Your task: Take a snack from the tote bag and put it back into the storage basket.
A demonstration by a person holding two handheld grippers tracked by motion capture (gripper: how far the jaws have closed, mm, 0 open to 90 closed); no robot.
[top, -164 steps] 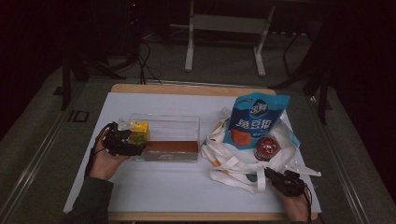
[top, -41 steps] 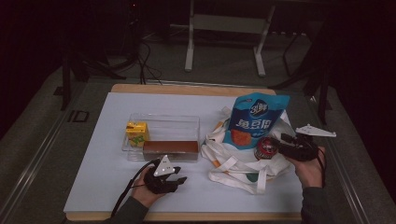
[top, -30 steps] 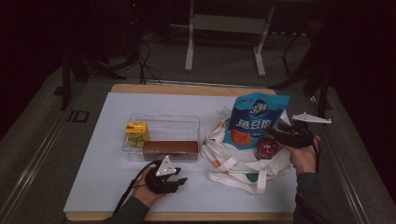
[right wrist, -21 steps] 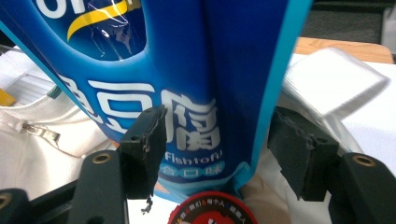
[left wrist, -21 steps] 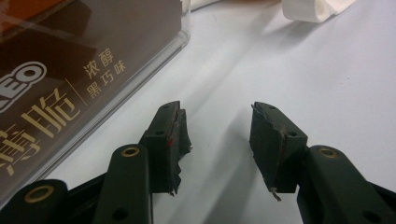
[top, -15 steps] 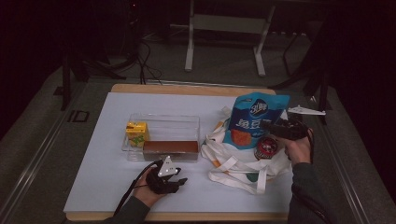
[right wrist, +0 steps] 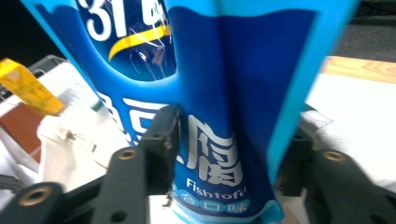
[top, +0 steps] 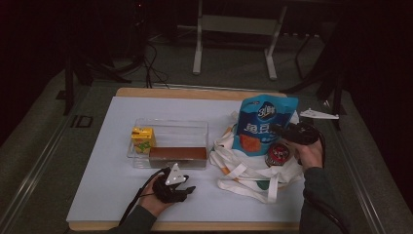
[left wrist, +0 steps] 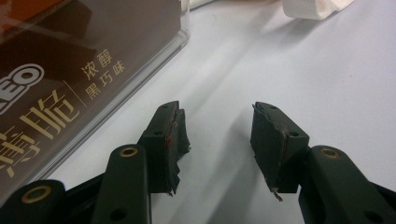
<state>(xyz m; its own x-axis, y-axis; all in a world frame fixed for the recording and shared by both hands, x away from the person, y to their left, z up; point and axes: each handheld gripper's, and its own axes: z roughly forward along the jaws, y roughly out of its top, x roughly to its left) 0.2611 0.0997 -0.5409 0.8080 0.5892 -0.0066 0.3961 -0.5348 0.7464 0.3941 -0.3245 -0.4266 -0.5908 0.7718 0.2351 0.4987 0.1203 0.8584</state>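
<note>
On top of the white canvas tote bag [top: 253, 170], the tall blue snack pouch [top: 263, 127] stands upright, and the right gripper [top: 281, 132] has its jaws around the pouch's lower half, one on each side, looks like a real pinch. Beside the pouch on the bag sits a small red-lidded round tin [top: 278, 153]. Left of the bag there's a clear plastic box [top: 170, 130] with a yellow juice carton [top: 142, 139] and a brown chocolate biscuit pack [top: 177, 155]. The left gripper [top: 187, 189] rests in front of that box, jaws wide, empty. Seems like the grab step; the next move probably needs a steady lift so the floppy pouch doesn't slip.
</note>
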